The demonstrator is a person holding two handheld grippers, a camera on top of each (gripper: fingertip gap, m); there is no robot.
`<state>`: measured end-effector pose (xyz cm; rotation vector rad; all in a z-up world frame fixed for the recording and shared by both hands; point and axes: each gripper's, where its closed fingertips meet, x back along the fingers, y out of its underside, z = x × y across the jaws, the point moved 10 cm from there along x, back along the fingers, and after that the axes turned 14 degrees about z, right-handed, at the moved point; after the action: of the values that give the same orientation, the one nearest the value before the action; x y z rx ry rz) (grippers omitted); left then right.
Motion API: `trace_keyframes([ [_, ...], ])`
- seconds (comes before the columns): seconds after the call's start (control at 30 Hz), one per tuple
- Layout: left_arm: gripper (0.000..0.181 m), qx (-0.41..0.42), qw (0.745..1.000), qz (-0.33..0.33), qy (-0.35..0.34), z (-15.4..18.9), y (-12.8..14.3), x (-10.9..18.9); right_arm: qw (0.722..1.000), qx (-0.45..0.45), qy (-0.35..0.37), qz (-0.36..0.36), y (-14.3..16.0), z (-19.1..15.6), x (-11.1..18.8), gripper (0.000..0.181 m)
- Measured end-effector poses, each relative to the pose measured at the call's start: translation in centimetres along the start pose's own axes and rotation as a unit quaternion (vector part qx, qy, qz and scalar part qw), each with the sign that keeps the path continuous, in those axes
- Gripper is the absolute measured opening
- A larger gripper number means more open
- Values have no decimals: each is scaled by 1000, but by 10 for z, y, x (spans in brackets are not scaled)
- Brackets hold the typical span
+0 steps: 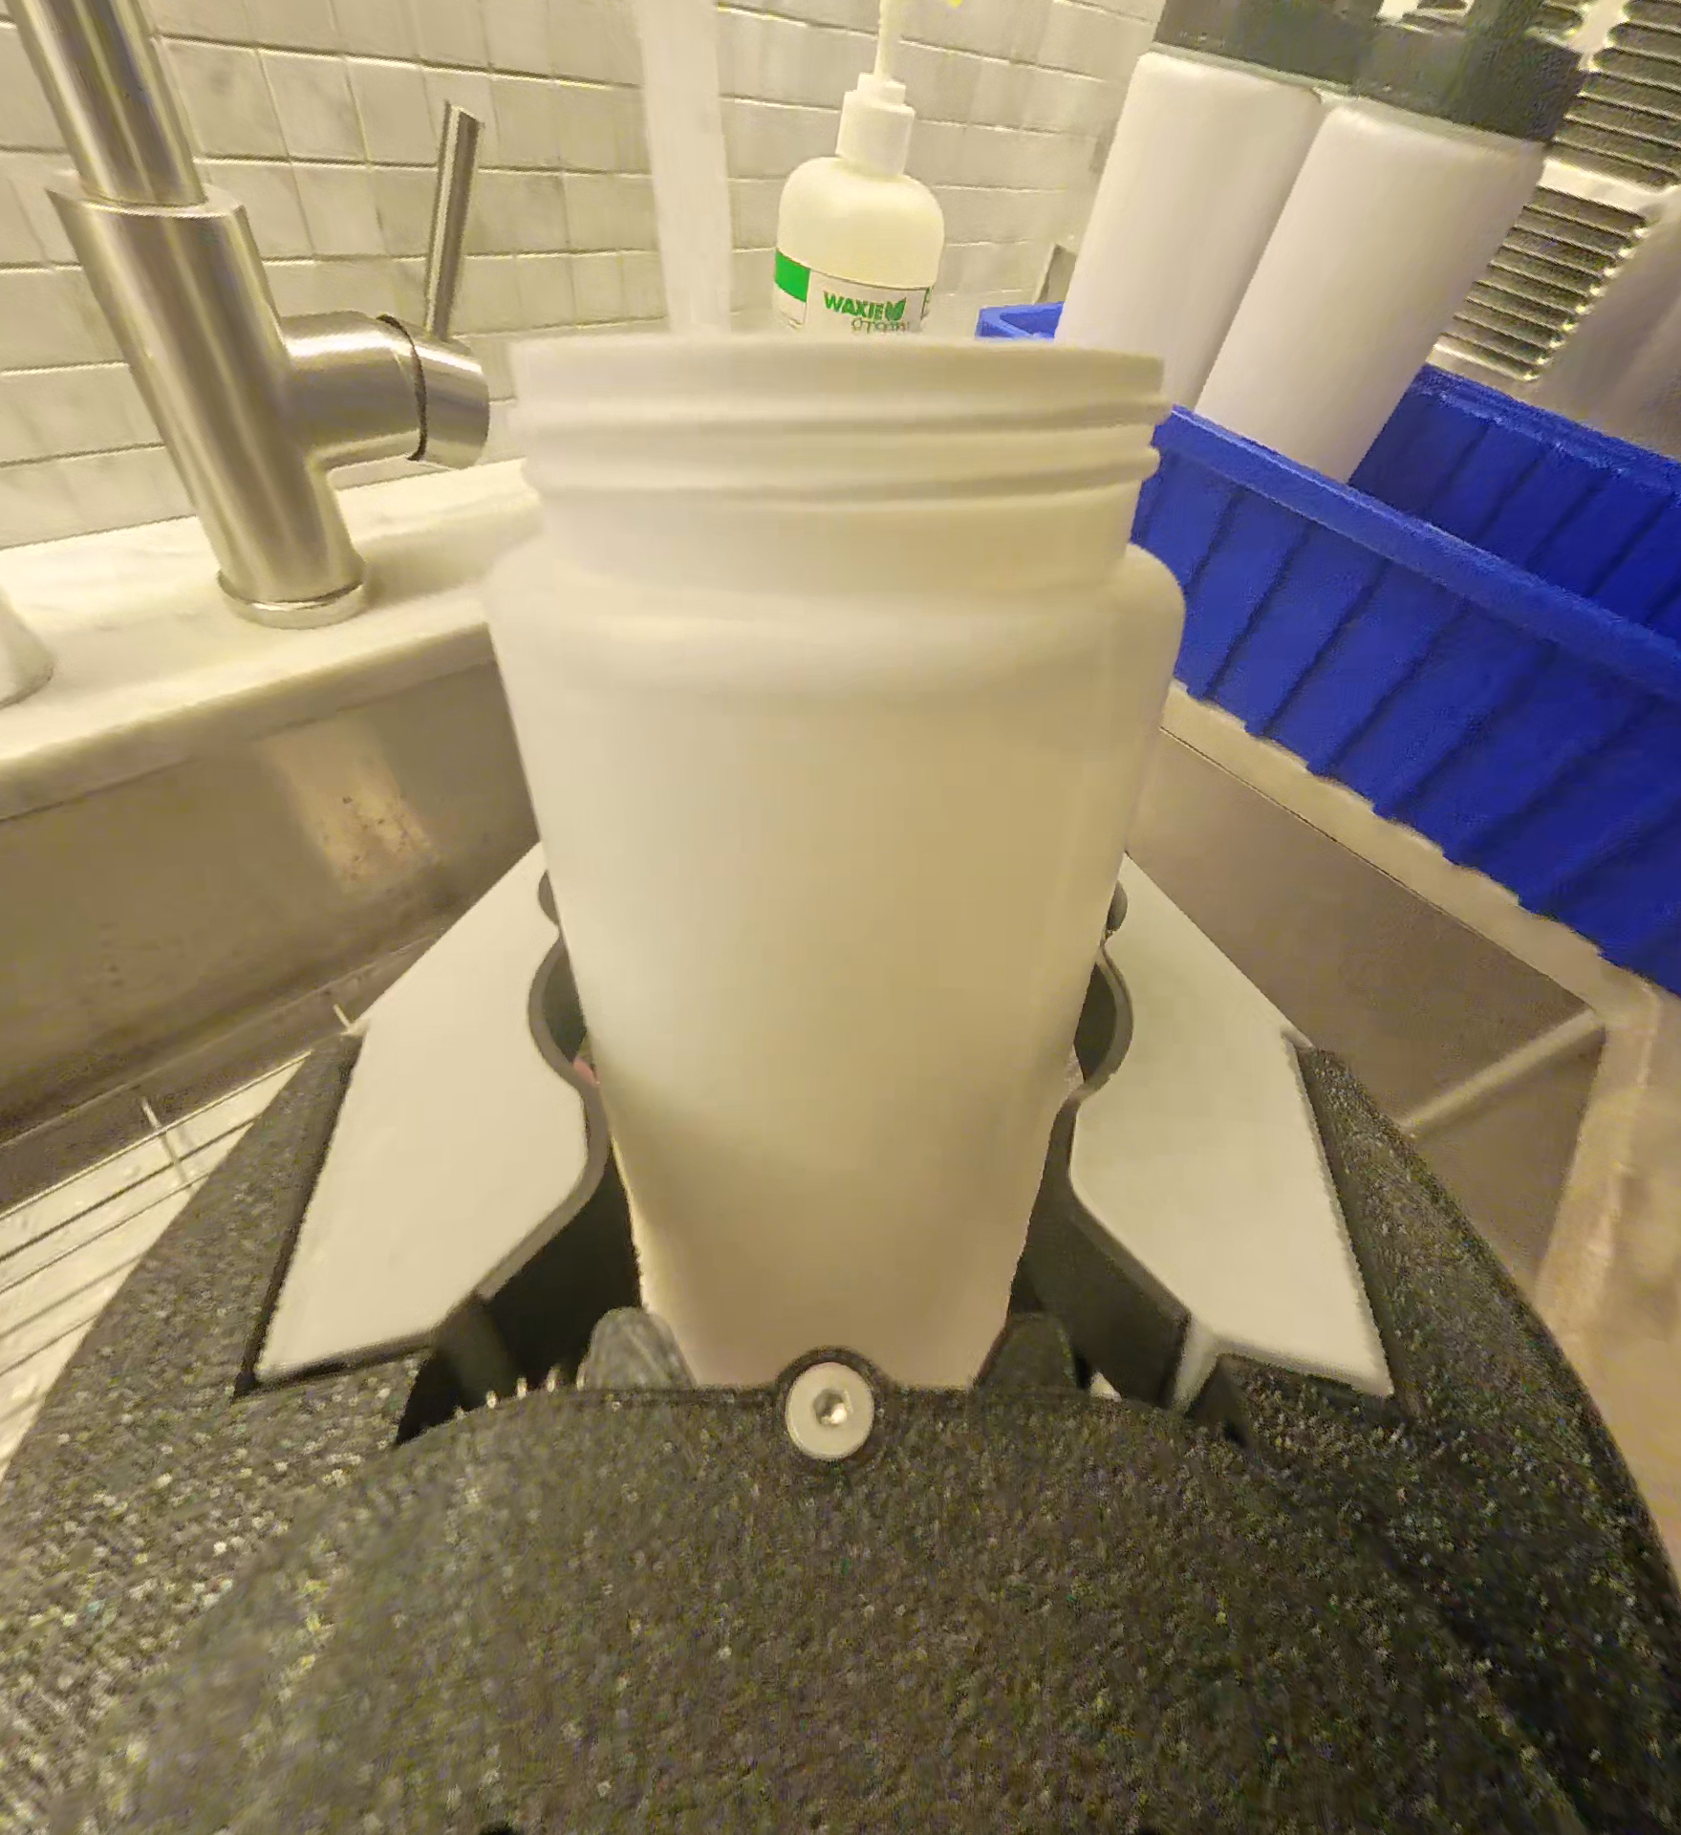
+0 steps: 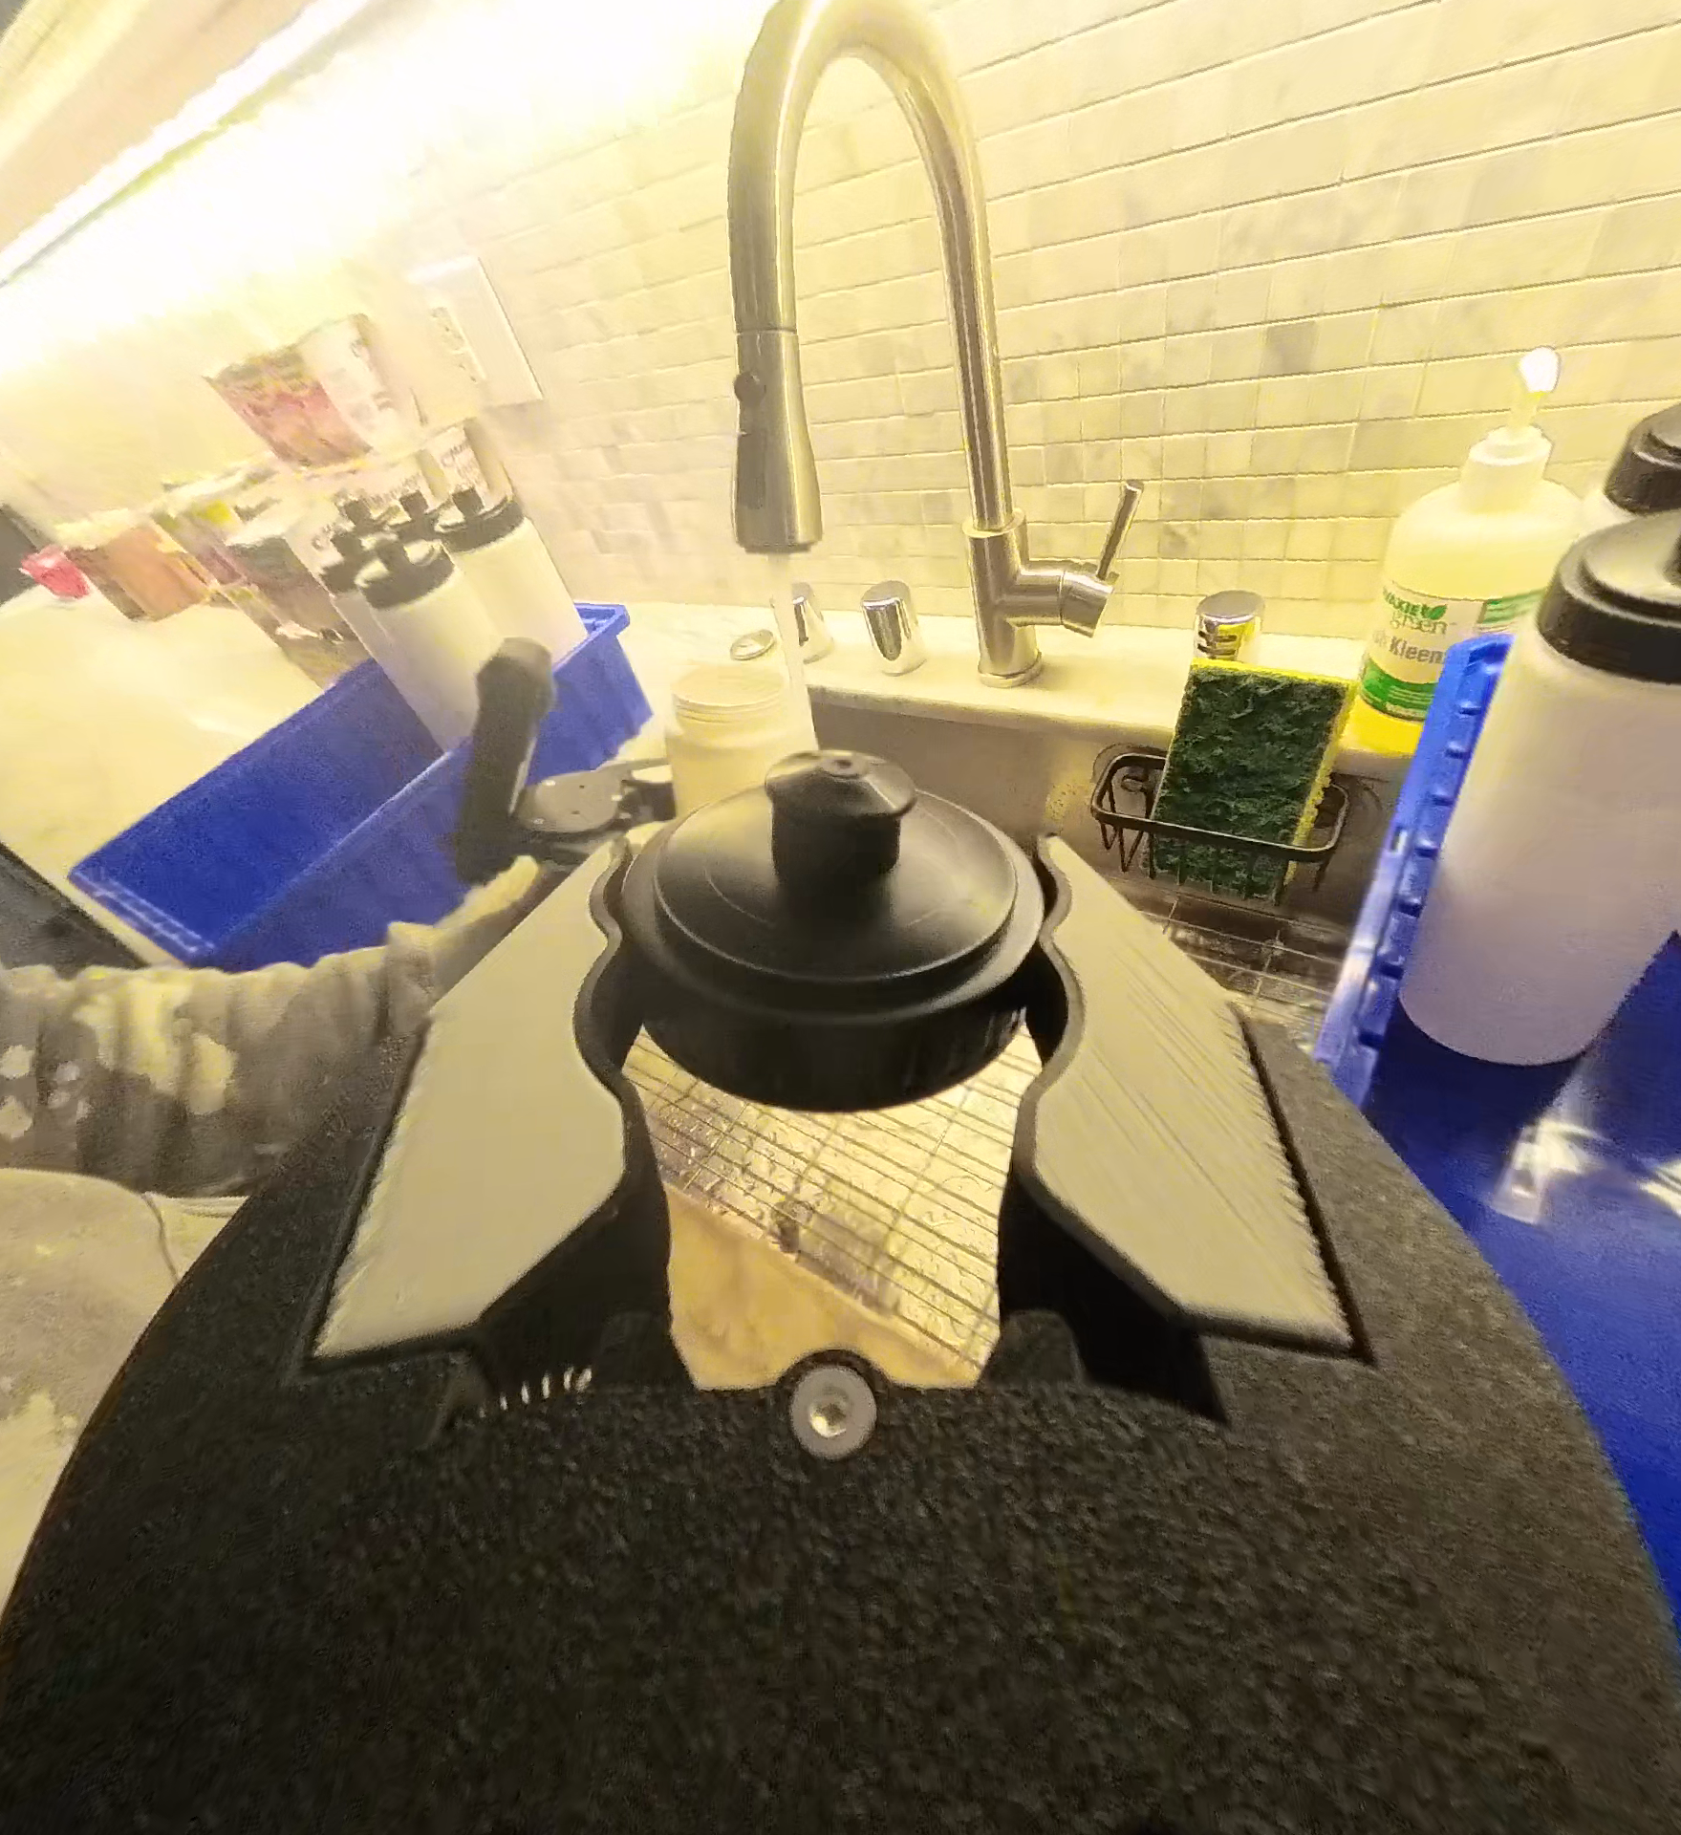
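Note:
My left gripper [image 1: 831, 993] is shut on a white plastic bottle [image 1: 831, 794] with an open threaded neck, held upright over the steel sink [image 1: 171, 894]. In the right wrist view the same bottle [image 2: 727, 735] stands under the faucet spout [image 2: 774, 447], and a stream of water [image 2: 796, 655] runs into it. My right gripper [image 2: 831, 953] is shut on the bottle's black cap [image 2: 831, 923], held over the sink's wire grid [image 2: 846, 1192]. The left gripper's handle [image 2: 508, 735] and a person's sleeve [image 2: 171, 1043] show at the left.
Blue bins stand on both sides of the sink [image 2: 340, 814] [image 2: 1561, 1192] [image 1: 1462, 715], holding white bottles with black caps [image 2: 1561, 794]. A soap pump bottle [image 1: 856, 238] [image 2: 1452, 576], a sponge [image 2: 1243, 775] in a wire caddy, and the faucet base [image 1: 250, 417] line the tiled back.

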<state>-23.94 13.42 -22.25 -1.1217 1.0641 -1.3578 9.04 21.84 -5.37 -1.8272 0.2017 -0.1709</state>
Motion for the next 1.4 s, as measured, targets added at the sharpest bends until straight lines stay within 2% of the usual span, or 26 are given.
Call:
trace_keyframes([
  [0.17, 100, -2, 1000, 1, 19, -23, 9, -28, 1000, 0, 11, -17, 2, -6, -20, 78],
  [0.37, 100, -17, 998, 18, 54, -34, 3, -46, 999, 4, 22, -28, 2, -11, -33, 78],
  [0.9, 100, -45, 995, 29, 83, -35, -2, -42, 999, 0, 27, -36, 11, -22, -45, 78],
  [1.4, 101, -67, 995, 52, 59, -35, 3, -35, 998, -9, 24, -65, 24, -27, -51, 78],
])
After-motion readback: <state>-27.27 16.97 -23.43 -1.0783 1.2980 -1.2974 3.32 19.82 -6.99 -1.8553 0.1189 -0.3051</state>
